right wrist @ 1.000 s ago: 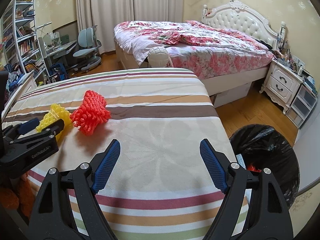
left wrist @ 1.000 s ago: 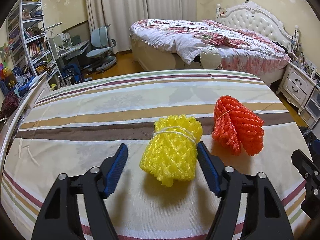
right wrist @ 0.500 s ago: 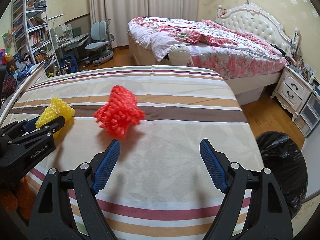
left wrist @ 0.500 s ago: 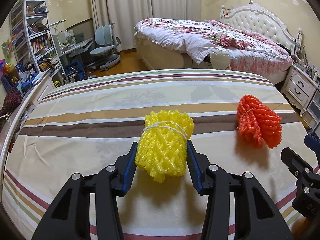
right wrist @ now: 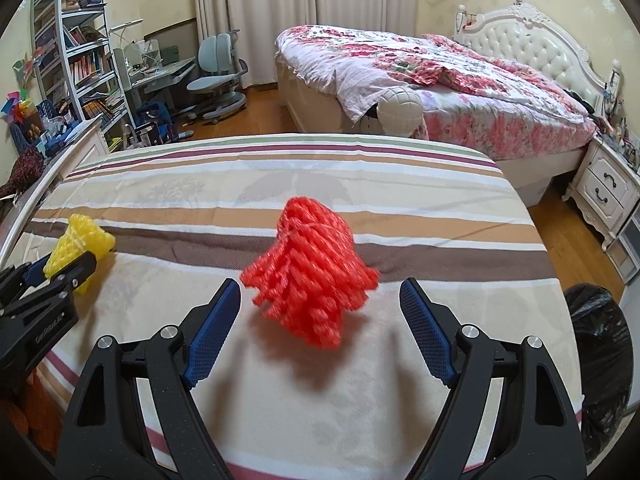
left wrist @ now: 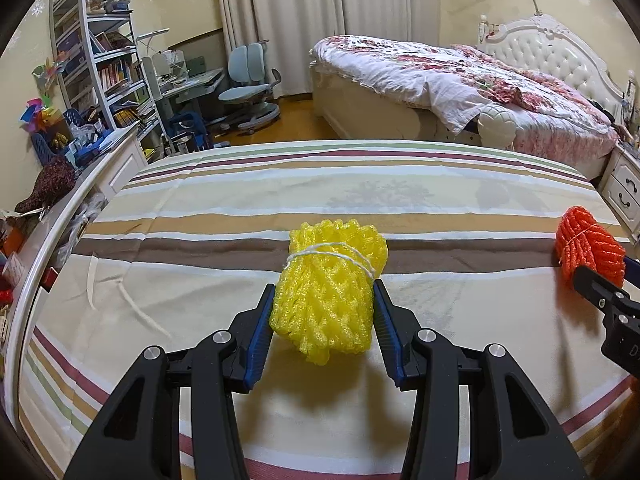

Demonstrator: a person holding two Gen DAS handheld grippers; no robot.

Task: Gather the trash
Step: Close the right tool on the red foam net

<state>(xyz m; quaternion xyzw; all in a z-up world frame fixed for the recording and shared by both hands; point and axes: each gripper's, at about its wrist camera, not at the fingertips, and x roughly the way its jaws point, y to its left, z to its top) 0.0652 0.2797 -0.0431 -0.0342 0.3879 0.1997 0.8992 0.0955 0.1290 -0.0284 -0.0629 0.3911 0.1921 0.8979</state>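
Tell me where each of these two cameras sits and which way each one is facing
Left wrist: on the left gripper, angled down its fingers at the yellow foam net pinched between its blue pads; the right gripper shows at the right edge.
Right wrist: on the right gripper, facing the red foam net between its open jaws; the left gripper shows at the left edge.
Shared: both nets, the striped tablecloth, the bed.
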